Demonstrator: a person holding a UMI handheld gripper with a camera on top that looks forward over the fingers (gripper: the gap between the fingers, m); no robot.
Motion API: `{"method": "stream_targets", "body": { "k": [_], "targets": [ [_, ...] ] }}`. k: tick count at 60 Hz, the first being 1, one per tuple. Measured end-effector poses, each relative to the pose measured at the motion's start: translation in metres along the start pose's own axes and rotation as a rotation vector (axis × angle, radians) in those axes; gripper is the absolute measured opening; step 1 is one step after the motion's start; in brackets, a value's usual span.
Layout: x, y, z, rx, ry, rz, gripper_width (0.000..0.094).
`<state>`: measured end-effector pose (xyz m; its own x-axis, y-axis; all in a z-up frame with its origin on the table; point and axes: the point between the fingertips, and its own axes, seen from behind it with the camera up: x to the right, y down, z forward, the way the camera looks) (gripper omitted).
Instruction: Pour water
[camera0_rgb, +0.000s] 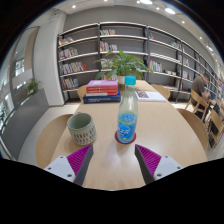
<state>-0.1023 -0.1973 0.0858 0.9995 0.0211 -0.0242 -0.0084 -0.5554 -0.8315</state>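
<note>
A clear plastic water bottle (127, 113) with a blue label and blue cap stands upright on the round wooden table (110, 150), just ahead of my fingers. A grey-green patterned mug (82, 128) stands to its left, beyond my left finger. My gripper (112, 160) is open and empty; its two purple pads (80, 158) are spread wide with bare tabletop between them. The bottle's base sits just beyond the gap, a little right of its middle.
A stack of books (101, 90) and a potted plant (124, 63) stand at the table's far side. Wooden chairs (205, 105) stand to the right. Bookshelves (120, 50) line the back wall.
</note>
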Motion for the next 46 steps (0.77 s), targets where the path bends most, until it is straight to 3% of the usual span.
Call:
{"method": "stream_targets", "body": {
  "k": [23,46],
  "targets": [
    [-0.035,-0.102,-0.082,0.136,0.000,0.000,0.0849],
    [-0.033,-0.130,-0.110,0.184,0.050,0.000,0.0852]
  ]
}}
